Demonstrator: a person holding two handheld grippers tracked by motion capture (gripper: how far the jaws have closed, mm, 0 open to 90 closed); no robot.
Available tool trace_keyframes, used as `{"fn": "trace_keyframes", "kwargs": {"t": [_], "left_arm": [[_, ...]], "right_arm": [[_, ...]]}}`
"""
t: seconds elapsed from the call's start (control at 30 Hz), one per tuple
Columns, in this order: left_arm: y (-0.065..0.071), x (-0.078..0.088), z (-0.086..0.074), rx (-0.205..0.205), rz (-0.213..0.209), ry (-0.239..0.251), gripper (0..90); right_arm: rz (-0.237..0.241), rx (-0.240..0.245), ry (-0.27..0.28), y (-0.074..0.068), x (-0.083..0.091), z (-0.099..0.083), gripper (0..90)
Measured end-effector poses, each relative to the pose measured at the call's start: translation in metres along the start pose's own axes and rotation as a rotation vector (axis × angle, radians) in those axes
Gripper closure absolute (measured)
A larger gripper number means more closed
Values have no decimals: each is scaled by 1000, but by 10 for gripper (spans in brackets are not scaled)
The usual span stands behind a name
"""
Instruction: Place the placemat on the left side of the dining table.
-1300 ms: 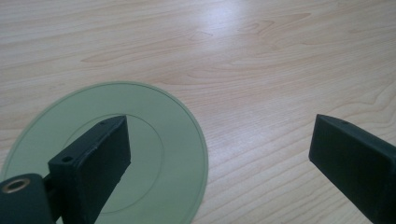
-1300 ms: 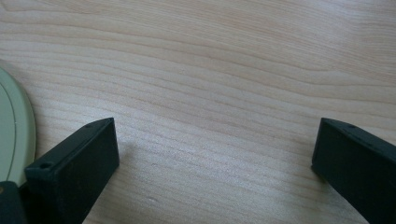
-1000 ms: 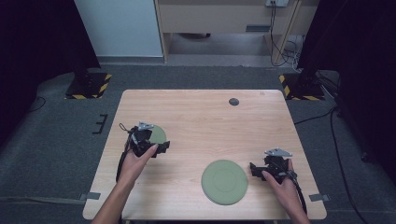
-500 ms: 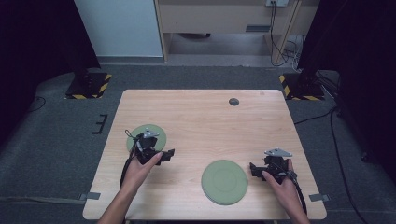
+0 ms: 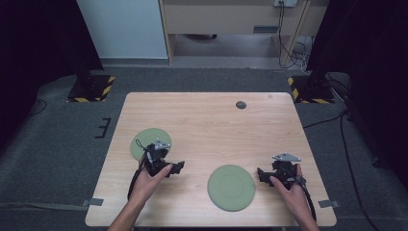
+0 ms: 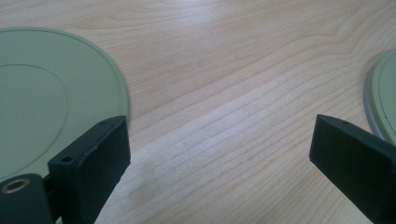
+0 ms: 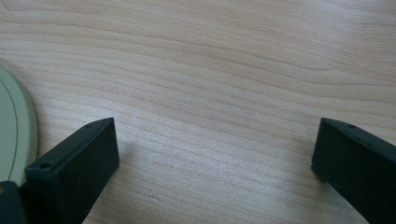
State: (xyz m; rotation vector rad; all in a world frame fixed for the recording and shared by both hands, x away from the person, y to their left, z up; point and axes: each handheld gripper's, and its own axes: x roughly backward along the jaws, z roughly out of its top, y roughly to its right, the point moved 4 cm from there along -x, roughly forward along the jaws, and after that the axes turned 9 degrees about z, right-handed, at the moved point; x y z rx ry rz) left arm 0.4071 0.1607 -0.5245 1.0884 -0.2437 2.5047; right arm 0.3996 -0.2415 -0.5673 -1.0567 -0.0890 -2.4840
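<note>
L gripper point(image 5: 179, 167) now off small plate point(image 5: 144, 140)

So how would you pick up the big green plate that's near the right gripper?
Probably by its rim. The big green plate lies flat on the table, so only the thin edge gives the jaws something to pinch. The open right gripper sits beside its right edge, so coming in low from that side looks easiest.
</note>
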Motion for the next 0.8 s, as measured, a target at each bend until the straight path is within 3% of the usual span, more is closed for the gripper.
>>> {"fn": "trace_keyframes", "kwargs": {"t": [0.47,0.6,0.67,0.8], "left_arm": [[43,-19,-25,-94,-38,-53,44],[49,-24,-29,-152,4,-9,26],[49,-25,-32,-149,1,34,0],[50,-25,-33,-134,18,33,0]], "right_arm": [[0,-1,2,-1,0,0,10],[1,-1,2,-1,0,0,10],[0,-1,1,-1,0,0,10],[0,-1,1,-1,0,0,9]]}}
